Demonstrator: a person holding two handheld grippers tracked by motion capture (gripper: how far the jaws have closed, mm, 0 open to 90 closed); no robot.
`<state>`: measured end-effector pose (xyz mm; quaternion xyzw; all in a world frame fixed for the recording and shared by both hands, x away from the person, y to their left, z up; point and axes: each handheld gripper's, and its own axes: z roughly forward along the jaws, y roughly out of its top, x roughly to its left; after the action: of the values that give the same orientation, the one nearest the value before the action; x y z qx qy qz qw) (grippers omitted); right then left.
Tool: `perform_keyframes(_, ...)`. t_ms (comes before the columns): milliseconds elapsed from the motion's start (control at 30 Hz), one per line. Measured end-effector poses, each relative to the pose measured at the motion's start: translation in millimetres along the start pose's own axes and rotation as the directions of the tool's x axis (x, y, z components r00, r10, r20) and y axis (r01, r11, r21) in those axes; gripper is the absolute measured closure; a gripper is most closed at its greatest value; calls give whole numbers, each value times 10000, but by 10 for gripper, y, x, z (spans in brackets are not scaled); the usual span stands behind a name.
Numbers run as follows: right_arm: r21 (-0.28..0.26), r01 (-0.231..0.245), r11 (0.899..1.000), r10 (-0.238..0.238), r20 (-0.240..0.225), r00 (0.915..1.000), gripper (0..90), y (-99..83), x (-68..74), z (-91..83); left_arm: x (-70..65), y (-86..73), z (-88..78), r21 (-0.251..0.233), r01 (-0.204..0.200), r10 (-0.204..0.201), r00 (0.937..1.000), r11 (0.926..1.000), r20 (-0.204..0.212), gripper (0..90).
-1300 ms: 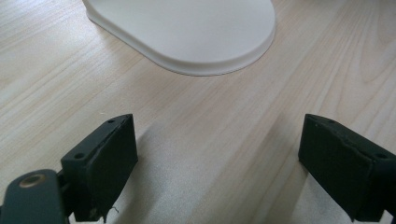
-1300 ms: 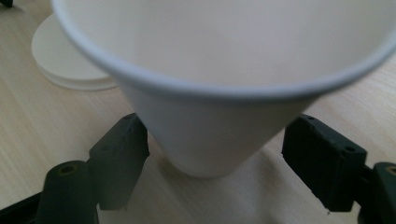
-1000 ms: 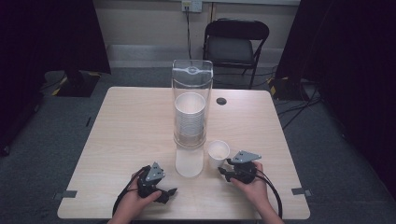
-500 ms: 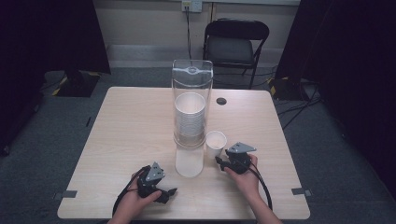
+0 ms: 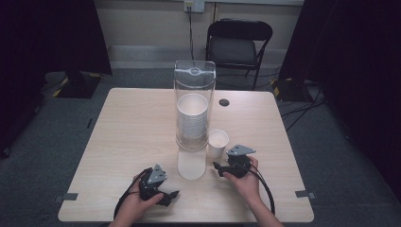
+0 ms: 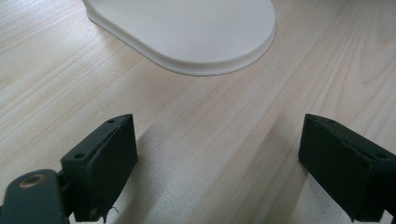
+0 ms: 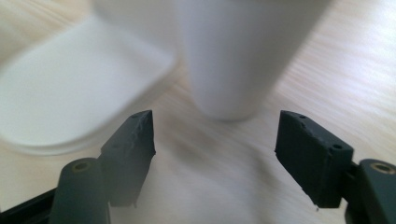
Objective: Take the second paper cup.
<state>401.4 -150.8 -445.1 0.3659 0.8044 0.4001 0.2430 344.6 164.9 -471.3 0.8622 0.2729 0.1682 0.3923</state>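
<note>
A single white paper cup [image 5: 217, 143] stands upright on the wooden table [image 5: 127, 127], just right of a clear dispenser tube [image 5: 194, 85] that holds a stack of white cups [image 5: 192, 118] above a white base [image 5: 191, 165]. My right gripper [image 5: 216, 166] sits just in front of that cup; its jaws have just been opening and are open. In the right gripper view [image 7: 215, 121] the cup [image 7: 233, 56] stands just beyond the fingertips, touching neither pad. My left gripper [image 5: 171, 195] rests open near the table's front, its jaws [image 6: 217, 126] empty and facing the base [image 6: 187, 32].
A small black round grommet [image 5: 224, 102] sits in the tabletop behind the dispenser. A black folding chair [image 5: 239, 45] stands beyond the far edge. Grey tape marks [image 5: 305, 194] lie at the front corners. Bare wood stretches left of the dispenser.
The right gripper carried the cup a little away from the person, set it down beside the dispenser, opened and drew back slightly. The left gripper stayed still.
</note>
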Motion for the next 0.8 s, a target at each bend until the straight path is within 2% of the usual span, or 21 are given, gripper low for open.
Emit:
perform_keyframes(67, -49, 173, 9998, -173, 5, 9999, 250, 13, 39, -31, 0, 0, 0, -3, -1, 1, 10000, 10000, -1, 111)
perform_keyframes(100, -198, 210, 9996, -219, -431, 9988, 255, 32, 100, -71, 0, 0, 0, 0, 1, -1, 10000, 10000, 1, 110)
perform_keyframes(133, -198, 210, 9996, -219, -431, 9988, 255, 32, 100, -71, 0, 0, 0, 0, 0, 0, 10000, 10000, 0, 110)
perform_keyframes(167, -293, 82, 9995, -103, -710, 9974, 254, 40, 134, -90, 0, 0, 0, -4, 4, -4, 10000, 10000, -2, 110)
perform_keyframes(200, -293, 82, 9995, -103, -710, 9974, 254, 40, 134, -90, 0, 0, 0, -4, 4, -4, 10000, 10000, -2, 111)
perform_keyframes(233, -356, 100, 9993, -132, -905, 9958, 252, 50, 168, -98, 0, 0, 0, -5, 5, -5, 10000, 10000, -3, 110)
perform_keyframes(500, -444, 177, 9989, -238, -1404, 9898, 246, 104, 245, -77, 0, 0, 0, 2, -1, 1, 10000, 10000, -2, 110)
perform_keyframes(533, -494, 91, 9987, -171, -1626, 9866, 239, 128, 275, -70, 0, 0, 0, 4, -1, 1, 10000, 10000, 0, 110)
perform_keyframes(800, -910, 243, 9956, -415, -1925, 9804, 235, 281, 389, -84, 0, 0, 0, 5, -2, 2, 10000, 10000, -2, 110)
